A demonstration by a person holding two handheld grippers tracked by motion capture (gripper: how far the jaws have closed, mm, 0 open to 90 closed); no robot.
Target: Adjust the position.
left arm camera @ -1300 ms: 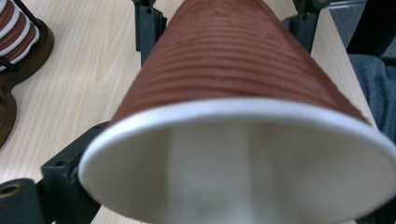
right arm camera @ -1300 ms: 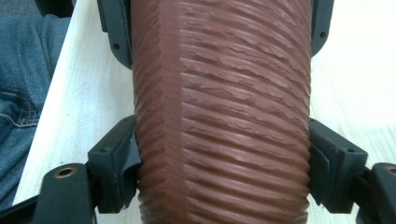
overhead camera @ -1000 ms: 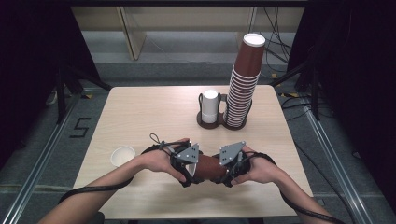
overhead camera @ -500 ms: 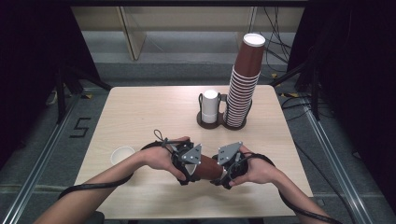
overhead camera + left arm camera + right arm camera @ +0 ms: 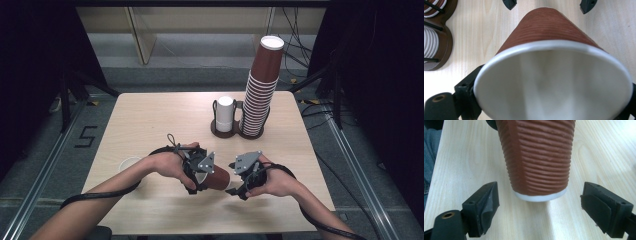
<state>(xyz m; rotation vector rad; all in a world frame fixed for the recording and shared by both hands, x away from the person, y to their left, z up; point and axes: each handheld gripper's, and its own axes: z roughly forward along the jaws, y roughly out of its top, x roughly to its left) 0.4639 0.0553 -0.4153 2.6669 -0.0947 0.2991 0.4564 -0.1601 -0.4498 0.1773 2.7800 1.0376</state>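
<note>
Brown ribbed paper cup (image 5: 216, 176) hangs pinched at its rim in the left gripper (image 5: 199, 176) above the desk (image 5: 150, 120), while the right gripper (image 5: 540, 207) stands spread just off its base, likely poised to take it next.

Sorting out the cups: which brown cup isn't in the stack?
The brown ribbed cup held sideways, rim in the left gripper, low over the table; the other brown cups sit nested upright in the tall stack.

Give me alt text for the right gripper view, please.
A ribbed brown paper cup lies with its white base toward the camera, between the right gripper's two black fingers, which stand open and clear of it. Pale wooden table lies beneath.
</note>
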